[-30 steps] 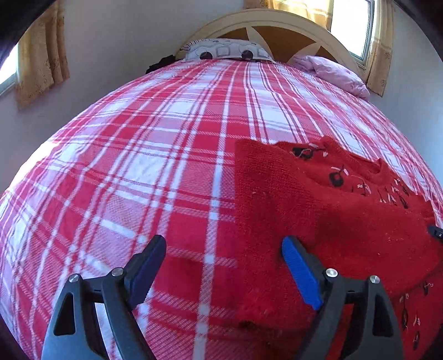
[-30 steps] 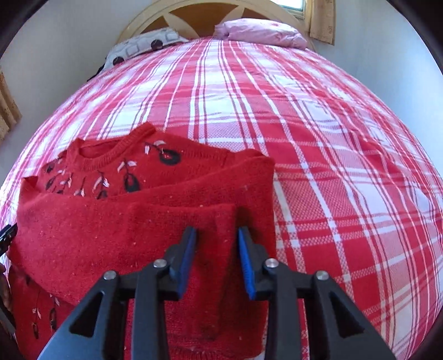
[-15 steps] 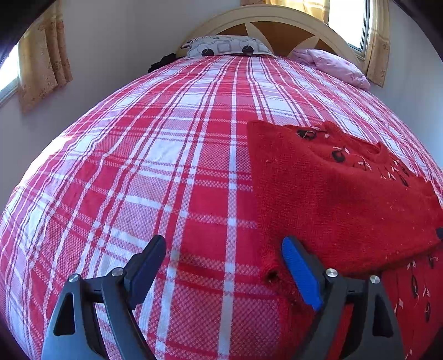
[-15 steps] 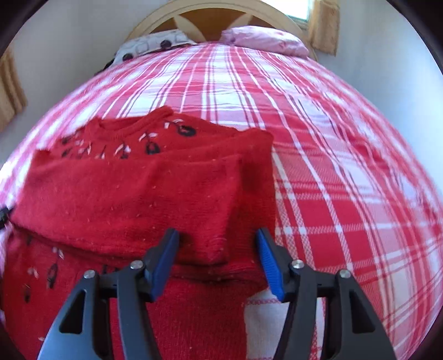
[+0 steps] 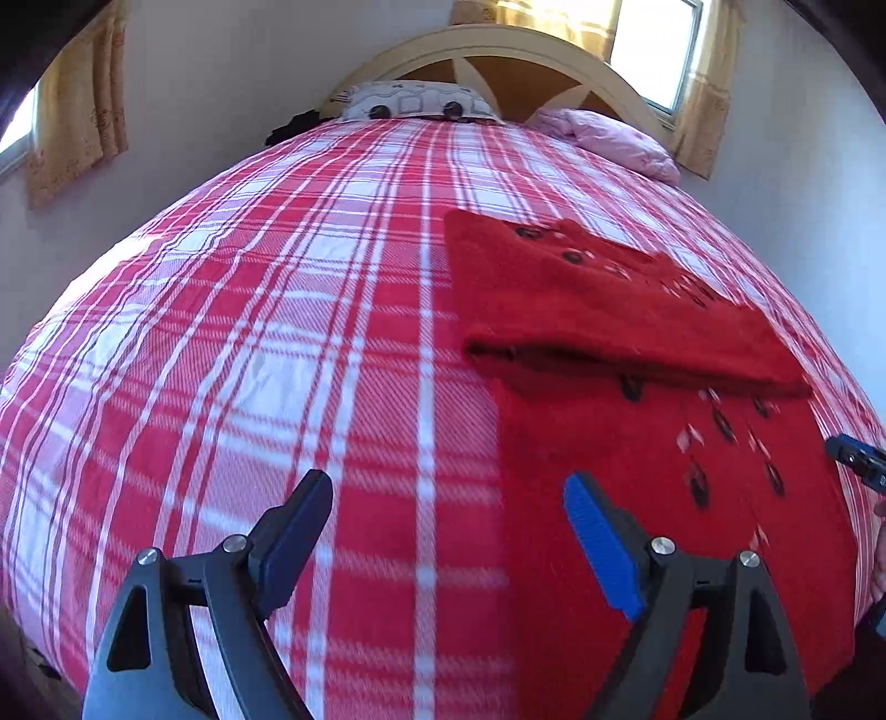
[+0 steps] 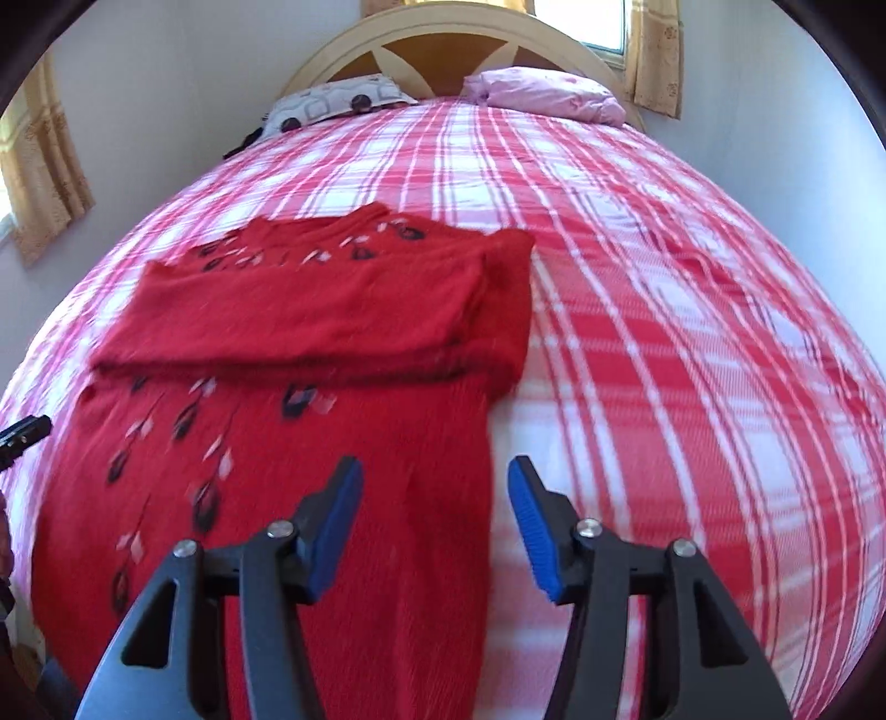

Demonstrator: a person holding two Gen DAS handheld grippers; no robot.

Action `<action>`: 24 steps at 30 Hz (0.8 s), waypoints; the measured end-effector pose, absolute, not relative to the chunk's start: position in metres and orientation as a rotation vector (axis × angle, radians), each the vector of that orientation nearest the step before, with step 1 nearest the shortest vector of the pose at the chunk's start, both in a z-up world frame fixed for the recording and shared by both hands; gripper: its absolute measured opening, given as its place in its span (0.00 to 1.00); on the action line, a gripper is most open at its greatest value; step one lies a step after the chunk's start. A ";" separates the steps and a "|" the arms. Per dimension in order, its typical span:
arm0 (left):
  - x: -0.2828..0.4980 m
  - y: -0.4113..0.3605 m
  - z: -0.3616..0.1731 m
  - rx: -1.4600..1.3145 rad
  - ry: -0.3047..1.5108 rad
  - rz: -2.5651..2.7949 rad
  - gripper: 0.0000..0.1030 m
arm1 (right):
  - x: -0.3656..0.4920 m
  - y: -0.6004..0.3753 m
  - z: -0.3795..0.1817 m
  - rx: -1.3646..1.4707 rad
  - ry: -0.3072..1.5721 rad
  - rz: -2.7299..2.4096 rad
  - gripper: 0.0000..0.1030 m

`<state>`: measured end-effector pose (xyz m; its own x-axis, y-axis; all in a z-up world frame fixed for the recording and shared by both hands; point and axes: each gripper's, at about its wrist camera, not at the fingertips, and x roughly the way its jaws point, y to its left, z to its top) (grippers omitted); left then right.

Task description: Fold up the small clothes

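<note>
Both your claws gape, empty.
Left claw (image 5: 448,545) spread wide at bottom centre; right claw (image 6: 434,529), its jaws just opening, parted narrower.

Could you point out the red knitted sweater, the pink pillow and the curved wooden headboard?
Red knitted sweater (image 6: 310,310), right wrist view, folded-over sleeve.
Pink pillow (image 6: 545,94), right wrist view, middle.
Curved wooden headboard (image 5: 498,47), left wrist view, top arch.

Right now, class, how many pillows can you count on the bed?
2: a grey patterned pillow at the headboard's left side, and a pink pillow at its right. Others could be hidden beyond the bed's far edge.
</note>
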<state>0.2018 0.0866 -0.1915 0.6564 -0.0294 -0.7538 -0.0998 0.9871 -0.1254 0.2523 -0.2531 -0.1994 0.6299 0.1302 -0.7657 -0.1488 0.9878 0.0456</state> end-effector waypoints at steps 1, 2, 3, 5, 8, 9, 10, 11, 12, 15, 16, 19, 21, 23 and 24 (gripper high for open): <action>0.195 0.083 -0.191 -0.150 0.854 0.034 0.84 | 0.246 -0.253 -0.200 -0.025 0.874 0.160 0.55; 0.190 0.080 -0.190 -0.143 0.854 0.030 0.84 | 0.237 -0.253 -0.201 -0.028 0.869 0.162 0.55; 0.183 0.077 -0.189 -0.138 0.854 0.022 0.84 | 0.229 -0.253 -0.203 -0.026 0.867 0.167 0.55; 0.175 0.073 -0.189 -0.134 0.857 0.016 0.84 | 0.219 -0.253 -0.205 -0.019 0.871 0.171 0.55; 0.164 0.067 -0.190 -0.118 0.862 0.010 0.84 | 0.205 -0.255 -0.209 -0.006 0.869 0.167 0.55; 0.160 0.064 -0.190 -0.113 0.867 0.008 0.84 | 0.201 -0.256 -0.210 0.001 0.872 0.168 0.55; 0.155 0.062 -0.191 -0.113 0.868 0.002 0.84 | 0.196 -0.256 -0.212 0.007 0.874 0.167 0.55; 0.152 0.060 -0.191 -0.113 0.871 -0.005 0.84 | 0.191 -0.256 -0.213 0.005 0.873 0.169 0.55; 0.149 0.059 -0.191 -0.110 0.876 -0.012 0.84 | 0.186 -0.255 -0.214 0.000 0.872 0.170 0.55; 0.139 0.052 -0.192 -0.089 0.880 -0.020 0.84 | 0.174 -0.255 -0.215 -0.007 0.867 0.170 0.55; 0.135 0.051 -0.192 -0.084 0.882 -0.023 0.84 | 0.171 -0.256 -0.214 0.001 0.866 0.172 0.55; 0.125 0.048 -0.194 -0.076 0.891 -0.032 0.84 | 0.161 -0.258 -0.215 0.006 0.868 0.175 0.55; 0.119 0.047 -0.197 -0.065 0.904 -0.031 0.84 | 0.156 -0.258 -0.215 0.002 0.864 0.173 0.55; 0.110 0.048 -0.201 -0.061 0.915 -0.028 0.83 | 0.150 -0.259 -0.216 0.006 0.866 0.177 0.55; 0.107 0.049 -0.202 -0.063 0.922 -0.026 0.82 | 0.147 -0.259 -0.217 0.004 0.867 0.178 0.55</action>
